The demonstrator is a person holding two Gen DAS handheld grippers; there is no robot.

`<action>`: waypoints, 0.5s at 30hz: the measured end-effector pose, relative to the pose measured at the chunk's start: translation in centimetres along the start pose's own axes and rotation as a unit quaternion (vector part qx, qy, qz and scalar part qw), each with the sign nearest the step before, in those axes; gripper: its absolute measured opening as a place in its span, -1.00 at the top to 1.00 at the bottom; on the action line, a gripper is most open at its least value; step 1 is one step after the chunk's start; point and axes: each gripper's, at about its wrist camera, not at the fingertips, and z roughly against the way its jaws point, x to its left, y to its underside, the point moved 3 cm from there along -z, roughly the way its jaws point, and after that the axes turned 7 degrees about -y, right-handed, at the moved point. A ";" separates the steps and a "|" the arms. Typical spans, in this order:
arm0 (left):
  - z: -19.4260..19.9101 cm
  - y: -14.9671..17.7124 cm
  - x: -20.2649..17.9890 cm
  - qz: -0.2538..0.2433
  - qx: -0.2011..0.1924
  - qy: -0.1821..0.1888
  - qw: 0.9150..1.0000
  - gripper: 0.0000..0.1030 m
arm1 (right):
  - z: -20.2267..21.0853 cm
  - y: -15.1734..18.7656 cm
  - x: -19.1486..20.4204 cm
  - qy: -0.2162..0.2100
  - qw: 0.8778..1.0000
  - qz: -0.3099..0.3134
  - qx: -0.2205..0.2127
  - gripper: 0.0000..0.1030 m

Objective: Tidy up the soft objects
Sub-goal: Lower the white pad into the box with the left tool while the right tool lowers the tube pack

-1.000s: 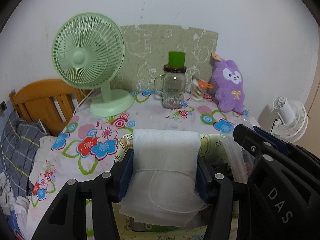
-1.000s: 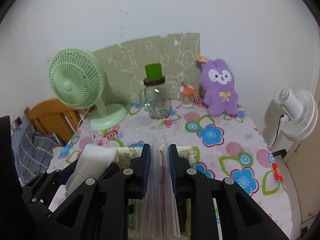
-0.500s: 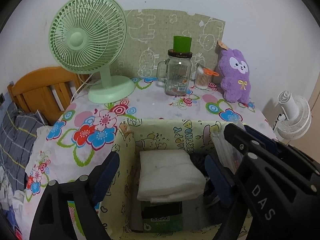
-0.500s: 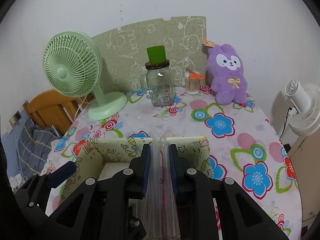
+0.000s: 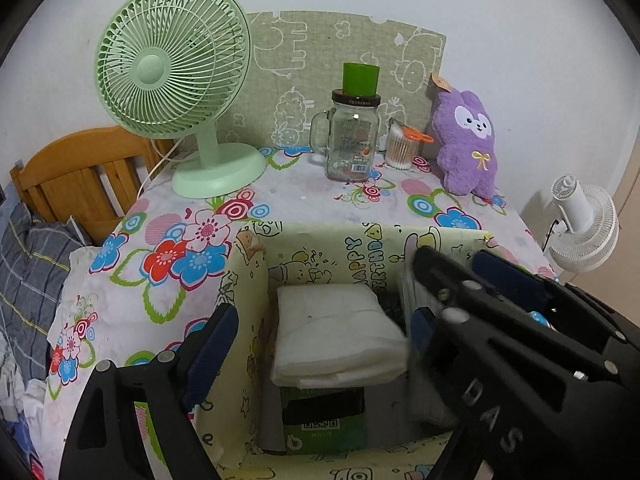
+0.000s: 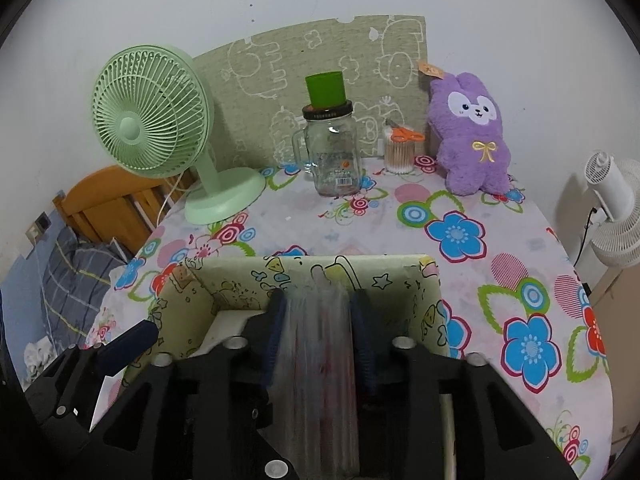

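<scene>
So the bench [image 6: 520, 240] I'm working at is wearing a loud flower-print cloth and sitting against a white wall. Along the back there's a green desk fan [image 5: 176, 60], a glass mug jar [image 5: 354, 140] with a green cup on its lid, a tub of cotton swabs [image 6: 399, 156] and a purple plush bunny [image 6: 472, 132] leaning on a cartoon-print board [image 6: 280, 60]. A wooden bed frame [image 5: 80, 176] is showing off to the left and a white floor fan [image 6: 616, 216] to the right.

Right in front of me is the yellow cartoon storage box [image 5: 360, 244]. The folded white cloth [image 5: 336, 332] is lying inside it on top of a green-and-black pack [image 5: 324, 420], touching neither pad.

I'm tilting both tools down into the box. My left hand-held gripper [image 5: 316, 340] is standing wide with nothing in it. My right hand-held gripper [image 6: 318, 328] has just been opening, and the clear plastic bag [image 6: 316, 360] is blurred between the pads, which no longer look pressed on it.
</scene>
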 end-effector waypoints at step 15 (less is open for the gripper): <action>3.3 0.3 0.4 0.000 -0.027 0.000 1.000 -0.90 | 3.7 0.2 1.1 0.002 1.000 0.008 -0.024 -0.45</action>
